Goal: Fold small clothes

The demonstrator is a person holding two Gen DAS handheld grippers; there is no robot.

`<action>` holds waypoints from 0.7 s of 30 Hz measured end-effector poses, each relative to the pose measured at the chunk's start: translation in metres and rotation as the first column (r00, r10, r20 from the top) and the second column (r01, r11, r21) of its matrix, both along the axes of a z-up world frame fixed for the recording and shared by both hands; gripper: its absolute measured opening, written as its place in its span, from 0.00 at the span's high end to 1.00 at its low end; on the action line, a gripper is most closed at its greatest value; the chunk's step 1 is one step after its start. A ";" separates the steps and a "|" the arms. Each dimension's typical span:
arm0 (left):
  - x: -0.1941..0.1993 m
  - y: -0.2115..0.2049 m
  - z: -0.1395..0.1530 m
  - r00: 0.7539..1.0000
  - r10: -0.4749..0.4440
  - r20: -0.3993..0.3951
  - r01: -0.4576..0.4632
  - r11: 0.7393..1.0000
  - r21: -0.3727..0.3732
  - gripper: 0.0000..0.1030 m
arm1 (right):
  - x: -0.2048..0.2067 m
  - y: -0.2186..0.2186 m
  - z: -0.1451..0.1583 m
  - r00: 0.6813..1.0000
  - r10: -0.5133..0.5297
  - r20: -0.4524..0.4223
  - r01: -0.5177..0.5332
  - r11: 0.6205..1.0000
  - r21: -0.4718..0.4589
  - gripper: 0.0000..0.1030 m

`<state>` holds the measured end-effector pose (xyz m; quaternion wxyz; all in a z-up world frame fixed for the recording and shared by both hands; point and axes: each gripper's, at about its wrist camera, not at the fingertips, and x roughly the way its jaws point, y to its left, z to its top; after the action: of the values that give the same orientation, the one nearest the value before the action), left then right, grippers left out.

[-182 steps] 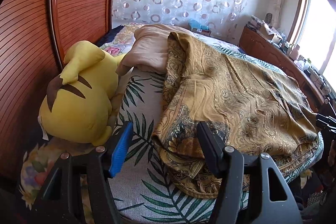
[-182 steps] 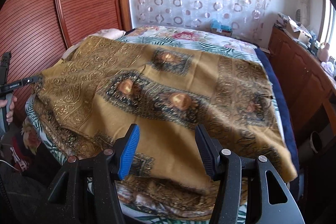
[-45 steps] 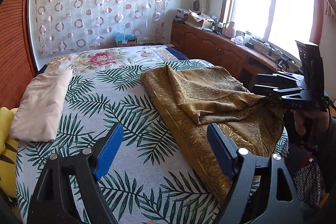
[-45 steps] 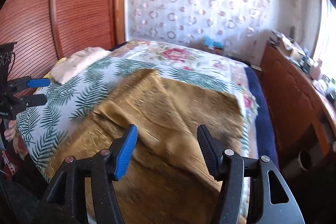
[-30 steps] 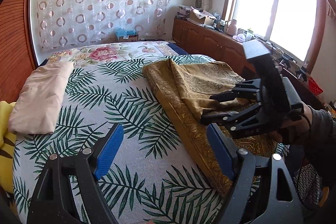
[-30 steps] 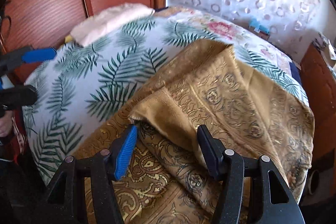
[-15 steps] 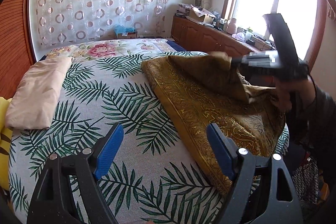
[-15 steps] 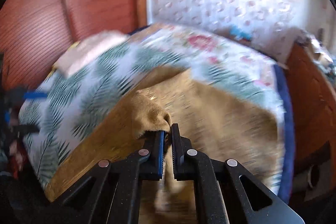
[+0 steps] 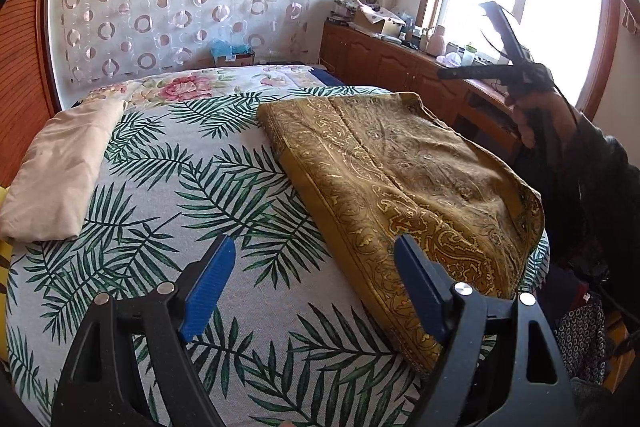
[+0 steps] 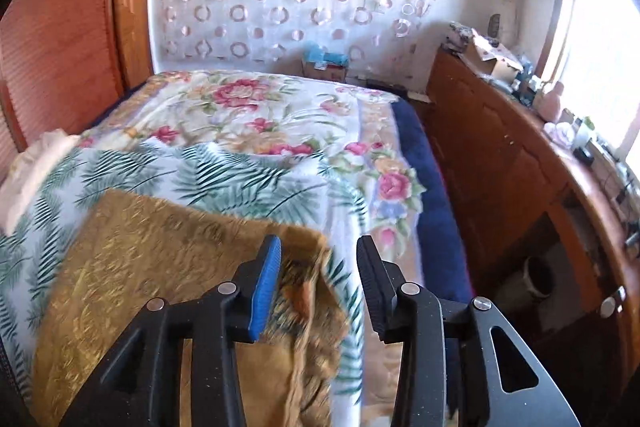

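Bedroom layout: bed [image 9: 248, 187] with leaf-print cover as work surface, circle-patterned curtain behind, wooden cabinet along the window side.

Position of golden cloth [image 9: 400, 179]: flat on the window-side half of the bed, doubled over into a long panel, near end reaching the bed's edge. Folded beige item [image 9: 60, 171] well apart, on the opposite side by the wooden wall.

Change at right gripper [image 10: 318, 247]:
- Half a second ago: fingers clamped on a corner of the cloth, corner lifted and carried across the panel.
- Now: fingers partly apart, having just been opening; nothing pressed between them. Released far corner of the cloth [image 10: 160, 267] visible below and between the fingers, resting on the bed, edge slightly rumpled. View blurred, so exact alignment of the edges not readable.
- In the left wrist view: gripper raised clear above the far side of the cloth, held by the person's hand [image 9: 532, 111].

State of left gripper [image 9: 312, 247]: fingers wide apart, empty, hovering over the bare cover just beside the near long edge of the cloth.

Meaning for the task (judgement): one fold laid down and let go. Likely next: check the layers for overlap, smooth the rumpled corner, then take the near end for a crosswise fold. Risk: loose top layer slipping off the bed's edge.
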<state>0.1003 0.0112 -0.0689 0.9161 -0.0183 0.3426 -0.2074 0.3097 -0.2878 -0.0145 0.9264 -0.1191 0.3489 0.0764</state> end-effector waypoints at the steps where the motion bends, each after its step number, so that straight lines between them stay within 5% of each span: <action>1: 0.000 -0.002 0.000 1.000 -0.003 -0.001 0.003 1.000 -0.001 0.20 | -0.008 0.001 -0.007 1.000 0.017 -0.011 -0.017 1.000 0.008 0.60; 10: 0.002 -0.022 -0.007 0.999 -0.041 -0.026 0.041 0.999 0.013 0.20 | -0.094 -0.027 -0.055 0.991 0.082 -0.104 -0.078 0.996 0.040 0.60; 21: 0.000 -0.047 -0.014 0.995 -0.083 -0.048 0.085 0.995 0.044 0.20 | -0.168 -0.034 -0.046 0.993 0.089 -0.079 -0.085 0.995 0.058 0.60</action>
<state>0.1004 -0.0361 -0.0833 0.8987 0.0125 0.3687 -0.2371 0.1418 -0.3213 -0.0602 0.9102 -0.1059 0.3784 0.1310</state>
